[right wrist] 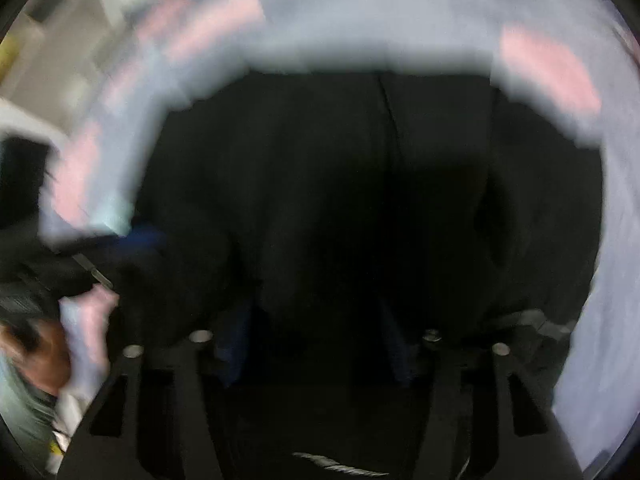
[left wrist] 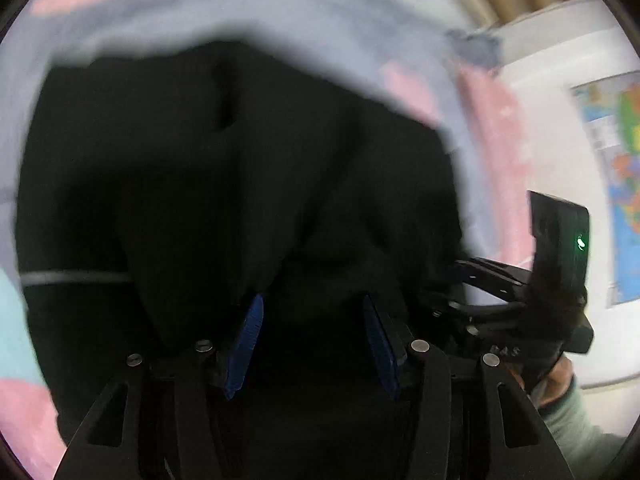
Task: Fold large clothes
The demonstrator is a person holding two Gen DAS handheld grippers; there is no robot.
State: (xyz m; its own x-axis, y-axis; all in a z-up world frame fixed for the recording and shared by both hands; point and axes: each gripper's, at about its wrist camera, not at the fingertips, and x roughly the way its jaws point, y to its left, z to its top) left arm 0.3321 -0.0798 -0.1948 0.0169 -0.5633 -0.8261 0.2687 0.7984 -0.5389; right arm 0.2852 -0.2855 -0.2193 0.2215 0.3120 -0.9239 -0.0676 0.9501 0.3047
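The black garment (left wrist: 224,168) lies spread on a lilac bedspread with pink patches (left wrist: 248,12), directly ahead of and below both pairs of tongs, filling the middle of each wrist view. Its long axis is hard to judge in this blur; a central seam or crease in the right wrist view seems to run straight away from the tongs.

The left tongs (left wrist: 312,340) stand moderately apart, their blue pads (left wrist: 246,344) clear on either side of a dark gap. Black cloth rises in folds just ahead of the tips, but nothing is visibly pinched between them.

The right tongs (right wrist: 316,344) also look parted, though the pads are dim against the black fabric (right wrist: 360,200), so whether cloth lies between them is uncertain.

The two tools sit side by side at the near hem, the right one just beside the left's right-hand edge (left wrist: 560,264). Neither hand is clearly nearer; both seem equally placed over the near edge.
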